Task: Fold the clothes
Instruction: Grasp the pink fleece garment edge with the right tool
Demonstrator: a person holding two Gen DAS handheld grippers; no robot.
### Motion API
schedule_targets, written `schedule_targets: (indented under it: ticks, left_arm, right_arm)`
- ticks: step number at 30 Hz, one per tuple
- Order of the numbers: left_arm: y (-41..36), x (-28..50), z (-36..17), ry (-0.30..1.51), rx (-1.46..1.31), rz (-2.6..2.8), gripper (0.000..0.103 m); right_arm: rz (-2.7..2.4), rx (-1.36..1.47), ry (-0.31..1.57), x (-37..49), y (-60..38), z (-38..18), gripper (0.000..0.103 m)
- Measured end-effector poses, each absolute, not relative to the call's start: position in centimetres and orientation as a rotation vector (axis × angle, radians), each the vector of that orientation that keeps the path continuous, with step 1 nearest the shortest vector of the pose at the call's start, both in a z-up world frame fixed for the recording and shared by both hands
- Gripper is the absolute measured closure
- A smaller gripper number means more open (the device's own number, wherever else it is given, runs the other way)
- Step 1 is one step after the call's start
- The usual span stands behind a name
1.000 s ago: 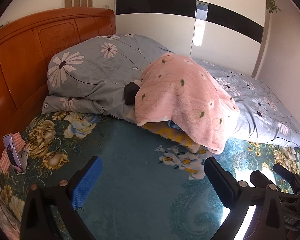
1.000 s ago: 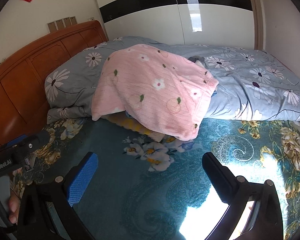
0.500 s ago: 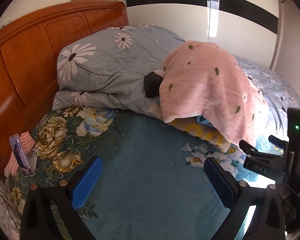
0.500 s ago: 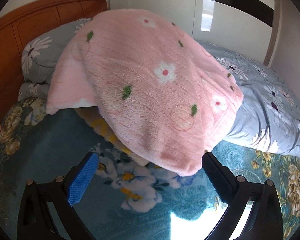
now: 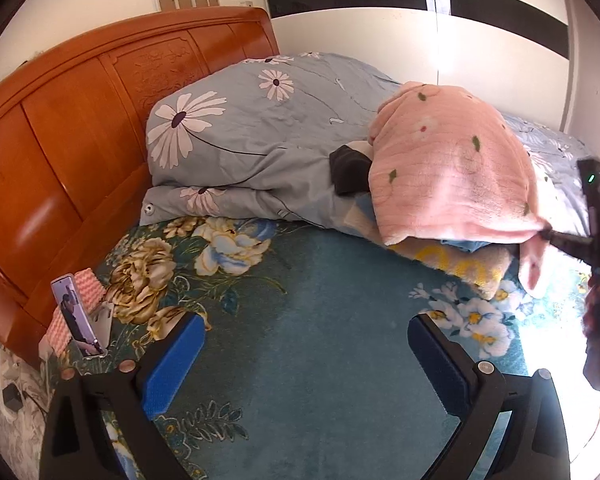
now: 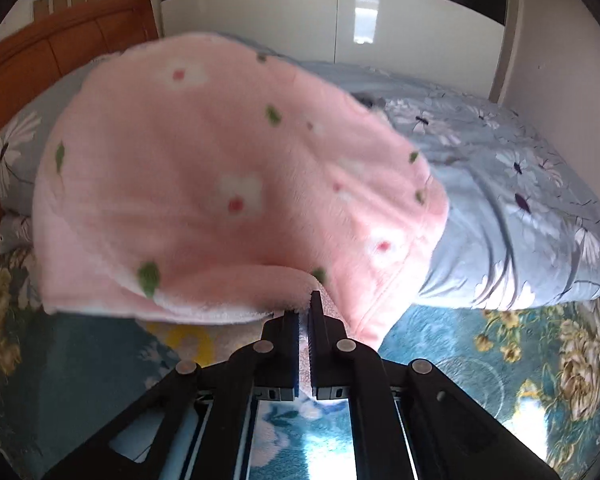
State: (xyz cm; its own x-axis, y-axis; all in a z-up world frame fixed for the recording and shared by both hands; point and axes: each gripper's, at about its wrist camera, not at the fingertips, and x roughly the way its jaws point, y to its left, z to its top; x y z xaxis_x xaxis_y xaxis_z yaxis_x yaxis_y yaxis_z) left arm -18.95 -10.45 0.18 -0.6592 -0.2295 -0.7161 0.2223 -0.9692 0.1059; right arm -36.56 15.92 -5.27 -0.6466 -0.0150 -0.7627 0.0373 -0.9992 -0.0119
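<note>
The step in hand looked like the first pick-up: the right gripper [image 6: 305,312] had its jaws pinched together on the near hem of the pink fleece garment [image 6: 228,184], a thin fold of cloth caught between the pads, as both views showed. That garment lay draped over a heap of other clothes in the middle of the bed [image 5: 300,360], against the rolled grey floral quilt [image 5: 236,136] that ran along the bed's far edge, with its front hem hanging over onto the teal floral bedspread. A yellow-patterned piece [image 5: 460,268] and a dark item [image 5: 350,172] poked out from beneath it. The left gripper [image 5: 306,356] hovered over the bare bedspread nearer the headboard [image 5: 80,128], jaws spread wide and holding nothing. In my judgement the next move called for drawing the pink garment off the heap toward the near, clear stretch of the bedspread, with the left gripper coming across to take a second edge so the cloth could be spread flat before any fold. A phone [image 5: 76,320] stood propped at the bed's headboard corner, its screen lit; no brand, label or writing on it or elsewhere could be read.
</note>
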Motion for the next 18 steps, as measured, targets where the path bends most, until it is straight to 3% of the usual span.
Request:
schedule_targets:
  ticks: [7, 13, 18]
  left_arm:
    - [-6.8, -24.7, -2.9, -0.065, 1.194, -2.762, 0.000]
    - [-1.6, -29.8, -5.3, -0.143, 1.205, -2.814, 0.000]
    - [0.5, -33.1, -5.6, -0.080, 1.170, -2.814, 0.000]
  right_arm:
    - [-2.883, 1.069, 0.089, -37.5, 17.0, 4.3, 0.100]
    - [-2.867, 0.975, 0.061, -37.9, 16.1, 8.2, 0.100]
    - [-2.846, 0.924, 0.059, -37.6, 15.4, 9.9, 0.100]
